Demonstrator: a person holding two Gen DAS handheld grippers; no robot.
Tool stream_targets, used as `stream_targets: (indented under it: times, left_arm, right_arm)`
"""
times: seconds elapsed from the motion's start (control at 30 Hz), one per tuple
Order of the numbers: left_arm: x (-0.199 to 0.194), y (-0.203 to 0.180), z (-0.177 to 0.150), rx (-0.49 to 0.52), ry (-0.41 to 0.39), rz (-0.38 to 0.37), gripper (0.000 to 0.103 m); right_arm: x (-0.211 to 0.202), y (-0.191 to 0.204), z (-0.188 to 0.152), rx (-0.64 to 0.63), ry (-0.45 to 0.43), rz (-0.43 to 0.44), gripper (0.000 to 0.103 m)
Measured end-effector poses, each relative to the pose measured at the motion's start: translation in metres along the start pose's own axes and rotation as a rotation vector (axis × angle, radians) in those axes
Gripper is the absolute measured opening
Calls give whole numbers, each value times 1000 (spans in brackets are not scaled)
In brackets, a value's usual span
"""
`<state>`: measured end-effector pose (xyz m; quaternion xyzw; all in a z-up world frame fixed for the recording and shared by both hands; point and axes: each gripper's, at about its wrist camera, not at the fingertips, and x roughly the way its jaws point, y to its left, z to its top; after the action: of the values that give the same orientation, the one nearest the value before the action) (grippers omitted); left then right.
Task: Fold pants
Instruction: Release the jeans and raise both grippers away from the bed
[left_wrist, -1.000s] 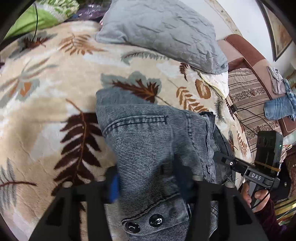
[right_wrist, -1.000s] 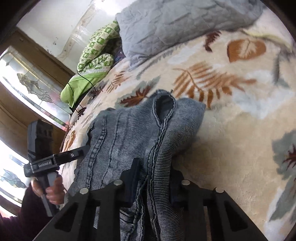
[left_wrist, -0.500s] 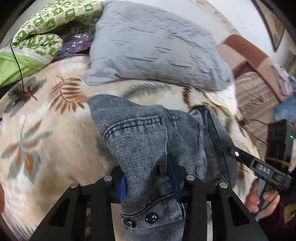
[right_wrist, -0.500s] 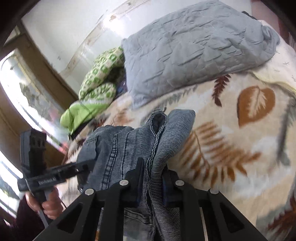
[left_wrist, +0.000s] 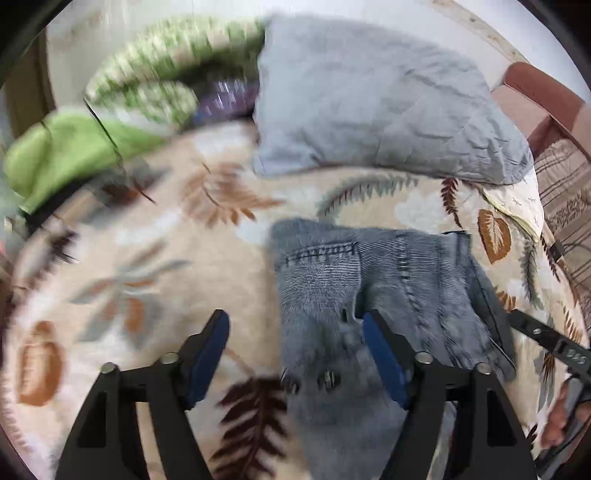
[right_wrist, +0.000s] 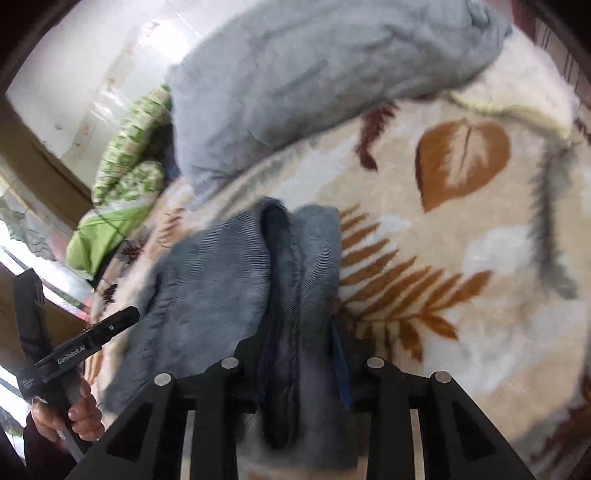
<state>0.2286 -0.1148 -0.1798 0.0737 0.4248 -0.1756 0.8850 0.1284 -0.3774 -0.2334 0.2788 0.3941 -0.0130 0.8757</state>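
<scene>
Pants of grey-blue ribbed denim (left_wrist: 373, 295) lie bunched on the cream leaf-patterned blanket (left_wrist: 147, 258) of the bed, toward its right edge, below the grey quilted pillow (left_wrist: 369, 103). My left fingers (left_wrist: 295, 350) are opening wide; the right pad lies against the waistband by its metal buttons, the left pad is clear over the blanket, gripping nothing. My right fingers (right_wrist: 301, 354) are opening too, with a thick fold of the pants between them; the pads look close against it.
</scene>
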Motion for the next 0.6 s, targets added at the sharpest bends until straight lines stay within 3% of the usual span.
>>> stream_targets:
  times: [0.13, 0.27, 0.33, 0.37, 0.53, 0.6]
  left_arm:
    - [-71, -7, -15, 20, -114, 65, 89]
    - [-130, -22, -22, 42, -204, 110, 89]
    - [-165, -30, -28, 49, -261, 134, 89]
    - [-180, -31, -30, 53, -287, 144, 89]
    - [-251, -41, -45, 58, -418, 158, 102]
    - [-275, -43, -52, 50, -469, 146, 102]
  right_arm:
    - [-58, 23, -17, -66, -84, 31, 35]
    - [-122, 51, -38, -122, -160, 49, 36]
    - [-153, 68, -48, -152, -211, 46, 57]
    - [-165, 74, -51, -160, -235, 43, 61]
    - [-230, 107, -70, -226, -337, 27, 62]
    - [-248, 119, -77, -249, -361, 18, 62]
